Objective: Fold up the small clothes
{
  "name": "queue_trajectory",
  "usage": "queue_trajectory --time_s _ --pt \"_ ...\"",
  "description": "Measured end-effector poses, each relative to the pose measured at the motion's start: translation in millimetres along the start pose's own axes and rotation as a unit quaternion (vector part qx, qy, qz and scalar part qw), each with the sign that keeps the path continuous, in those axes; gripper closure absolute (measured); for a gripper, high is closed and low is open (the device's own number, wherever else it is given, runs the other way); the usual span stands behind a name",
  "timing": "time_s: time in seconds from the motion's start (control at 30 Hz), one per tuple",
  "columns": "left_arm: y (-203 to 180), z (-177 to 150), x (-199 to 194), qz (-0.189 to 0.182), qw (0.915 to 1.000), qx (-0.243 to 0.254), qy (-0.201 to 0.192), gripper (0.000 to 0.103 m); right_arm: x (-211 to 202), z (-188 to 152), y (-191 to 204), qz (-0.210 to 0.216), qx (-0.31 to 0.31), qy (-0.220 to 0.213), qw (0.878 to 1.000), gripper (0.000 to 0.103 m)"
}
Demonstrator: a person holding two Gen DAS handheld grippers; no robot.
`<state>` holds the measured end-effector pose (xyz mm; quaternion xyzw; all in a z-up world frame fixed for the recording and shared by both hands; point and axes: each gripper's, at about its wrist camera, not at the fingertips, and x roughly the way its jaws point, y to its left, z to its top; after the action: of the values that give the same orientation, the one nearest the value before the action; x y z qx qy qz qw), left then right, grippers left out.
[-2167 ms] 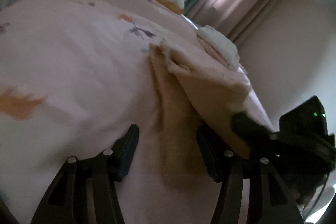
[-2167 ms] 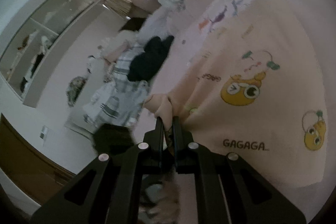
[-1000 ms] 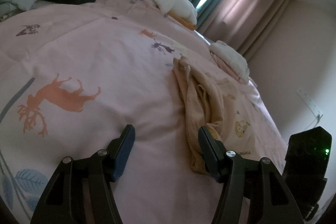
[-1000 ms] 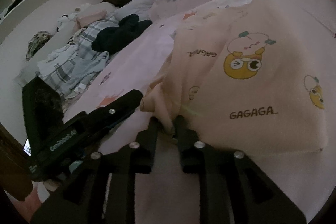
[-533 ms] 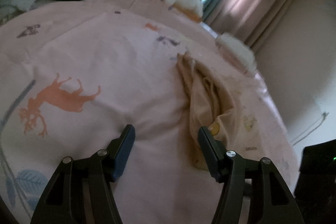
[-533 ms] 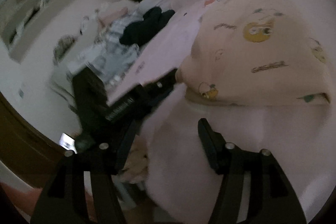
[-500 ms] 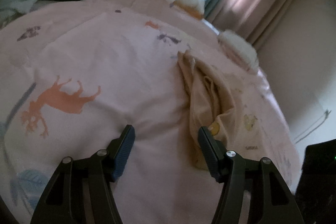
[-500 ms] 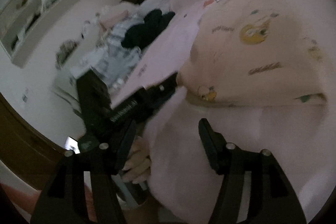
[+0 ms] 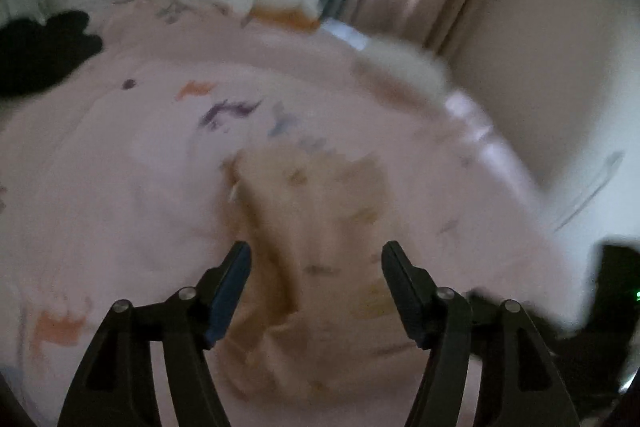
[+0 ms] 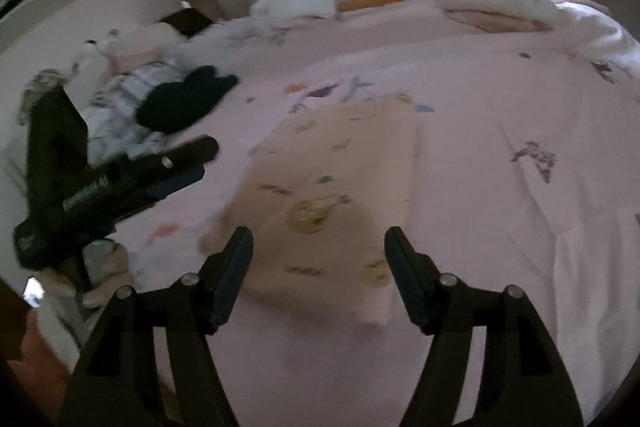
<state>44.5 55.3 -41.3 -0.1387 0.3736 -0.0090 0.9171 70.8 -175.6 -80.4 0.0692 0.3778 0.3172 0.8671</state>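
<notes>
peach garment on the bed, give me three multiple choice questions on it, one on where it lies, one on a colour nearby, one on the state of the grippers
1. Where does the peach garment lie?
A. spread flat on the pink bedspread
B. hanging from the curtains
C. on top of the white pillows

2. What colour is the bundled garment lying to the left of it in the right wrist view?
A. bright red
B. black
C. yellow

3. What is between the fingers of the right gripper?
A. a pinched corner of the peach garment
B. a pillow
C. nothing, the garment lies free beyond them

Answers:
1 A, it lies as a flat folded rectangle on the bedspread.
2 B, the bundle is plainly dark black against the pink.
3 C, the jaws are opening and wide apart with no cloth pinched; the left gripper is also clear of the cloth.
</notes>
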Motion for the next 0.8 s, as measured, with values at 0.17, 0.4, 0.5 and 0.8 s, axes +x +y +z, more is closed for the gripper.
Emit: queue_trajectory --time_s 0.17,0.4,0.5,0.8 --pt "27 -28 37 0.01 0.9981 -0.051 0.034 0.032 37 -9 -26 -0.055 0.049 0.04 0.996 0.035" --pt "63 -36 28 -0.097 0.9884 -0.113 0.031 0.037 39 -25 -32 -0.043 0.018 0.003 0.999 0.036" --pt "54 -38 24 -0.066 0.9941 -0.084 0.016 0.037 39 -24 -31 -0.048 0.012 0.001 0.999 0.036" --pt "72 -45 20 -0.093 0.989 -0.114 0.011 0.037 38 -29 -35 -0.039 0.016 -0.005 0.999 0.035"
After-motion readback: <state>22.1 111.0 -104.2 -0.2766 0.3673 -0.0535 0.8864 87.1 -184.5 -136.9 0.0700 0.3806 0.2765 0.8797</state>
